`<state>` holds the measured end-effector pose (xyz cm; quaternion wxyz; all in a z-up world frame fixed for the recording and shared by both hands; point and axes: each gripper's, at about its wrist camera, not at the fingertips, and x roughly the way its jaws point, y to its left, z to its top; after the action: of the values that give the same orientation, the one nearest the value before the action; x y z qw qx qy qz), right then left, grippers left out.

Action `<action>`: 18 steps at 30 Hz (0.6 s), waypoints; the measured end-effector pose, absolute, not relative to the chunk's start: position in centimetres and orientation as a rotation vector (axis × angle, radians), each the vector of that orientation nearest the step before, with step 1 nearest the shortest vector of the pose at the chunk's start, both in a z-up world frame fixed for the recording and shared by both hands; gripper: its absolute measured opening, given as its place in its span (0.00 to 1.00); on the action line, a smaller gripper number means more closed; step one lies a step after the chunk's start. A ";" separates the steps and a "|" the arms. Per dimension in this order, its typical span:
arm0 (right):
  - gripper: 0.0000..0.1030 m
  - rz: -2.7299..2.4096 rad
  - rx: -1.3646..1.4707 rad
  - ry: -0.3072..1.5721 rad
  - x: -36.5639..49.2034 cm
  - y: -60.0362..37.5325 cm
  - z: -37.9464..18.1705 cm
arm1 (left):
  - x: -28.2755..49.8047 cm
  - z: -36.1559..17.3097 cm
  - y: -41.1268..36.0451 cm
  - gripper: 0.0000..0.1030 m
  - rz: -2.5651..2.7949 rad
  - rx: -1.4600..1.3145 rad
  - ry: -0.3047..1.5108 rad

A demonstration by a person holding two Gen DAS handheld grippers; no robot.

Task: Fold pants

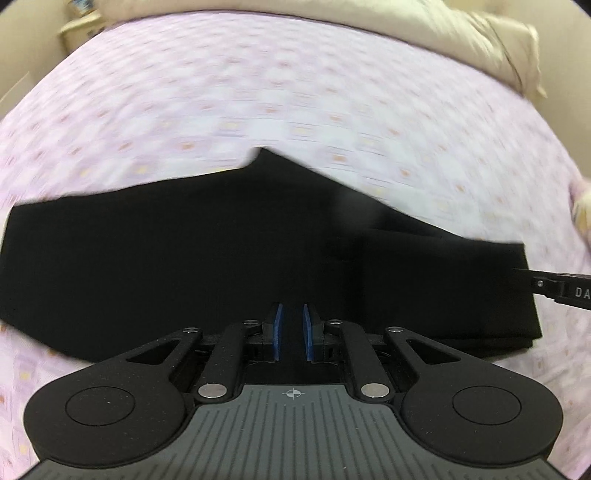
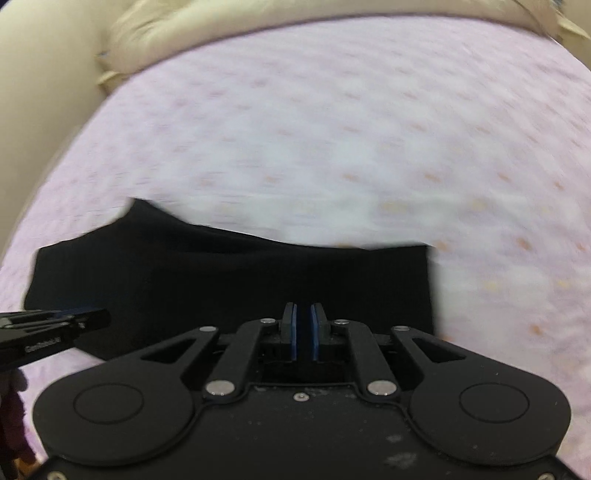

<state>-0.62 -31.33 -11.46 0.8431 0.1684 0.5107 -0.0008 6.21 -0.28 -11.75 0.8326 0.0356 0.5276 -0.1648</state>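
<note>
Black pants (image 1: 221, 251) lie folded lengthwise across a pink patterned bed sheet (image 1: 258, 92). They also show in the right wrist view (image 2: 221, 280). My left gripper (image 1: 292, 325) is over the near edge of the pants, its blue pads close together with a narrow gap and nothing visibly between them. My right gripper (image 2: 303, 325) is over the pants near their right end, pads nearly together with nothing visibly held. The right gripper shows at the right edge of the left wrist view (image 1: 554, 290). The left gripper shows at the left edge of the right wrist view (image 2: 55, 328).
The bed sheet (image 2: 332, 129) spreads wide beyond the pants. A beige pillow or duvet (image 1: 480, 40) lies at the far edge and shows in the right wrist view (image 2: 166, 33). A cardboard box (image 1: 79, 27) stands at the far left.
</note>
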 end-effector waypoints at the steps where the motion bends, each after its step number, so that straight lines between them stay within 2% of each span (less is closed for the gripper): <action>1: 0.11 0.030 0.343 1.070 0.0 -29.9 -11.1 | 6.2 -11.6 1.0 0.12 -0.336 0.058 1.121; 2: 0.11 0.056 0.331 1.064 0.7 -28.5 -10.8 | 6.3 -11.5 2.6 0.13 -0.320 0.047 1.117; 4: 0.11 0.098 0.313 1.058 2.1 -26.0 -10.3 | 6.7 -11.4 4.8 0.21 -0.293 0.050 1.105; 6: 0.11 0.140 0.295 1.046 4.0 -23.2 -10.0 | 7.3 -11.0 7.2 0.37 -0.284 0.047 1.100; 8: 0.11 0.168 0.278 1.037 6.0 -20.6 -9.9 | 7.7 -10.4 9.0 0.50 -0.270 0.036 1.103; 10: 0.11 0.182 0.267 1.032 8.0 -18.5 -9.9 | 8.5 -10.5 10.6 0.57 -0.254 0.038 1.094; 12: 0.11 0.181 0.245 1.037 10.4 -16.7 -10.2 | 9.3 -10.6 12.0 0.73 -0.252 0.040 1.095; 14: 0.11 0.170 0.235 1.049 12.4 -15.2 -10.8 | 9.9 -10.8 13.4 0.77 -0.251 0.031 1.094; 18: 0.11 0.105 0.211 1.105 16.3 -13.1 -12.7 | 10.4 -11.4 15.9 0.78 -0.252 0.005 1.100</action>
<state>16.27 -13.13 -12.73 0.8447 0.0998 0.5235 0.0499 10.43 15.94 -11.39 0.8450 0.0025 0.5214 -0.1193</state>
